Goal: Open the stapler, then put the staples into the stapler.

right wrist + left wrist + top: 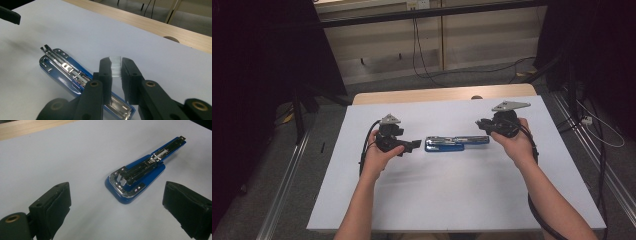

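Note:
A blue stapler (457, 142) lies opened flat on the white table (437, 200), its metal staple channel facing up (140, 175) (65, 72). My left gripper (414, 145) rests just left of it, pointing at its wide end, jaws open with nothing between them (117, 195). My right gripper (482, 124) hovers over the stapler's right end. It is shut on a short strip of silver staples (116, 66), held upright between the pads just above the channel (116, 62).
A wooden strip (442, 93) runs along the table's far edge. Beyond it are cables on the floor (422, 60) and dark stands at both sides. One jaw of the left gripper (8, 15) shows in the top-left corner of the right gripper view.

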Tool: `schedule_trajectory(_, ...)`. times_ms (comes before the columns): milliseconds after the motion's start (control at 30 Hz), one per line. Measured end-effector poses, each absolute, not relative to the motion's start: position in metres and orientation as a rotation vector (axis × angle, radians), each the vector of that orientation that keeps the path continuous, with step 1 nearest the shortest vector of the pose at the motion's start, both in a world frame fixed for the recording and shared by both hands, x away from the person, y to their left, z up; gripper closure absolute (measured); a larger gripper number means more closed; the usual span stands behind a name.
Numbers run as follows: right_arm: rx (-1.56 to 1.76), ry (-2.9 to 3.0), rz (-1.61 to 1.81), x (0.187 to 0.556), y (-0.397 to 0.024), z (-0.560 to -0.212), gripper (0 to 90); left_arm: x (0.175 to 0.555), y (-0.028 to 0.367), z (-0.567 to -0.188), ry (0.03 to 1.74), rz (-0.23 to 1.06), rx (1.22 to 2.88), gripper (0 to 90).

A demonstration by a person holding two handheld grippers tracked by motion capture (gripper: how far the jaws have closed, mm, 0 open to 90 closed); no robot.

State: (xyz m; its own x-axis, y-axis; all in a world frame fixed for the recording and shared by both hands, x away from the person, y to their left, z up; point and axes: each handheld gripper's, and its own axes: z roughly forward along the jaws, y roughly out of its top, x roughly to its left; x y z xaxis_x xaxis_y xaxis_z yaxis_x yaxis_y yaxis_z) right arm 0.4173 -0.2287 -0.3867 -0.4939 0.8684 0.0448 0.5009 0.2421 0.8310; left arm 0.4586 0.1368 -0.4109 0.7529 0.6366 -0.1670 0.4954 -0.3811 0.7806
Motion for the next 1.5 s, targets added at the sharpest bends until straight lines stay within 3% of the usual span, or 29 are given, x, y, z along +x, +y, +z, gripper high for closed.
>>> schedule_trajectory(1500,1.035,2.252,1.228,0.442,-0.182,-0.397,79.6,0.455,0.148,-0.408,0.886,0.221,2.039,8.4)
